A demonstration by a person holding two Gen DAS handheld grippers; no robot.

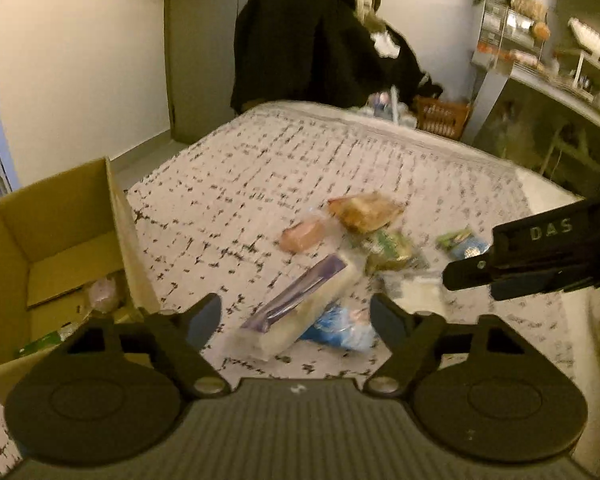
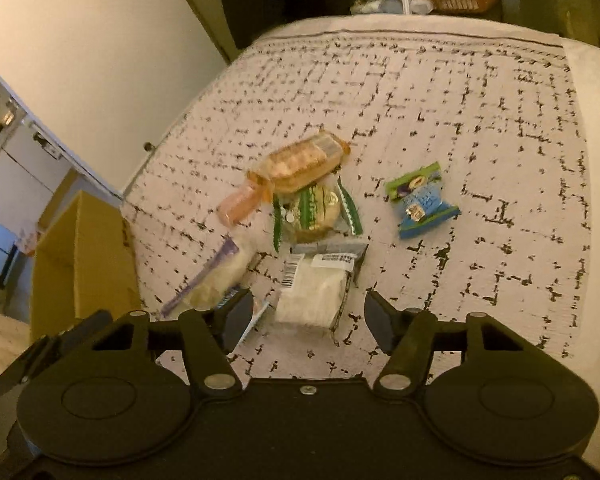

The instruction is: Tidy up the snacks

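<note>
Cardboard box [image 1: 60,240] stands open at the left edge of the bed [image 1: 380,152], beside the patterned cover. It already holds at least a pinkish packet [image 1: 104,294] and something green; other contents cannot be made out. Judged progress: early to middle. Seven snacks remain on the cover: biscuit pack [image 2: 300,162], pink packet [image 2: 238,204], green-striped packet [image 2: 318,212], blue-green packet [image 2: 420,202], white sandwich pack [image 2: 316,292], purple-trimmed long pack [image 1: 300,304] lying on a blue packet [image 1: 344,328]. Left gripper [image 1: 296,320] is spread wide and empty above the purple-trimmed long pack. Right gripper [image 2: 308,320] is spread wide and empty above the white sandwich pack.
</note>
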